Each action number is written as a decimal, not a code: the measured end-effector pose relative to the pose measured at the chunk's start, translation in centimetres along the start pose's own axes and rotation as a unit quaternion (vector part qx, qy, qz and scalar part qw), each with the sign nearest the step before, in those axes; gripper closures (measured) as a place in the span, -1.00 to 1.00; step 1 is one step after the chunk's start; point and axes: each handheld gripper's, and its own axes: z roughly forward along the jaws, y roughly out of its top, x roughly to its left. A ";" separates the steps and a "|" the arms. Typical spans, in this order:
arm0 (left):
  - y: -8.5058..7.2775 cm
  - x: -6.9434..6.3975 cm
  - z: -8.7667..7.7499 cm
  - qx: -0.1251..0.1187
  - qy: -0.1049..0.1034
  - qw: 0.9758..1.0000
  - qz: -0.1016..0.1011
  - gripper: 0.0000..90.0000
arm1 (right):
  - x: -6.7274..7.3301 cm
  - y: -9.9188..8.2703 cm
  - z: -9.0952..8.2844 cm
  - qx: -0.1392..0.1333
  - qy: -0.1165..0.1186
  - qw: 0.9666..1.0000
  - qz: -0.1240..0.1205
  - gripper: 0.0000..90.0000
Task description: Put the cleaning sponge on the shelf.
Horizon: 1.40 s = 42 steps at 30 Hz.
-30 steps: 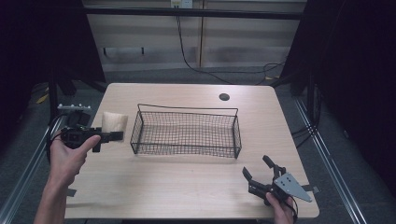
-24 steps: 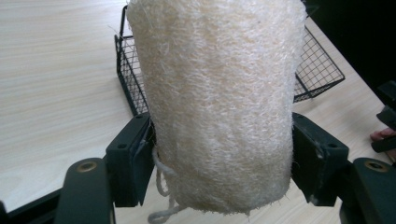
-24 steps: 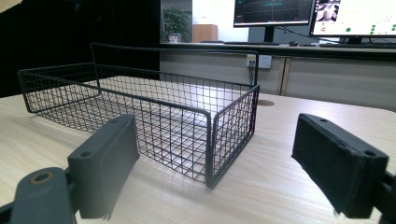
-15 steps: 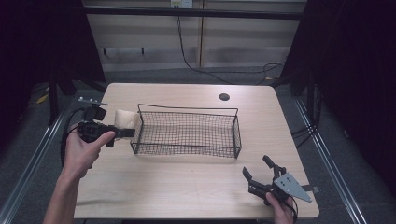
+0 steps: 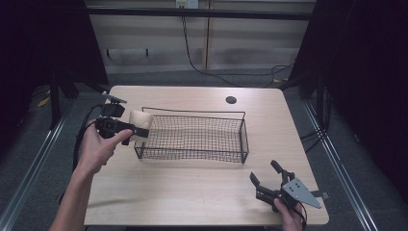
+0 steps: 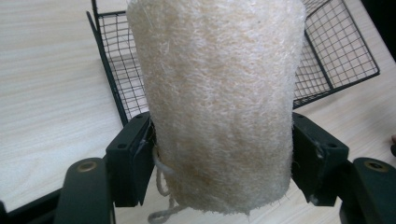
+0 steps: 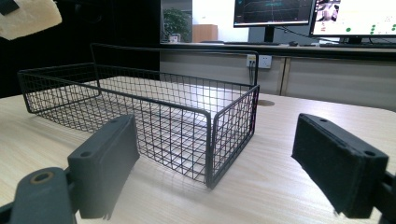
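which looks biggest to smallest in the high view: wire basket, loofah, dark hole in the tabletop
1. wire basket, by far the largest.
2. loofah, held in the left gripper at the basket's left end, raised toward the camera, so it may look slightly enlarged.
3. dark hole, clearly the smallest.

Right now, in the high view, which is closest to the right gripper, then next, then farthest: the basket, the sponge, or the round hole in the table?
1. Wire basket, mid-table.
2. Round hole, far edge.
3. Loofah sponge, left side, held by the left gripper.

Measured from the right gripper.
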 end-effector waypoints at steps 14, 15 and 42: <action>1.9 -0.8 2.7 0.049 0.015 0.999 -0.017 -0.31 | 0.0 0.0 0.0 0.000 -0.001 1.000 0.000 -0.70; 2.0 -0.8 2.8 0.051 0.014 0.998 -0.022 -0.31 | 0.0 0.0 0.0 0.000 0.000 1.000 0.000 -0.70; 3.5 -0.7 6.6 0.123 0.050 0.990 -0.040 -0.31 | 0.0 0.0 0.0 0.000 0.001 1.000 0.000 -0.70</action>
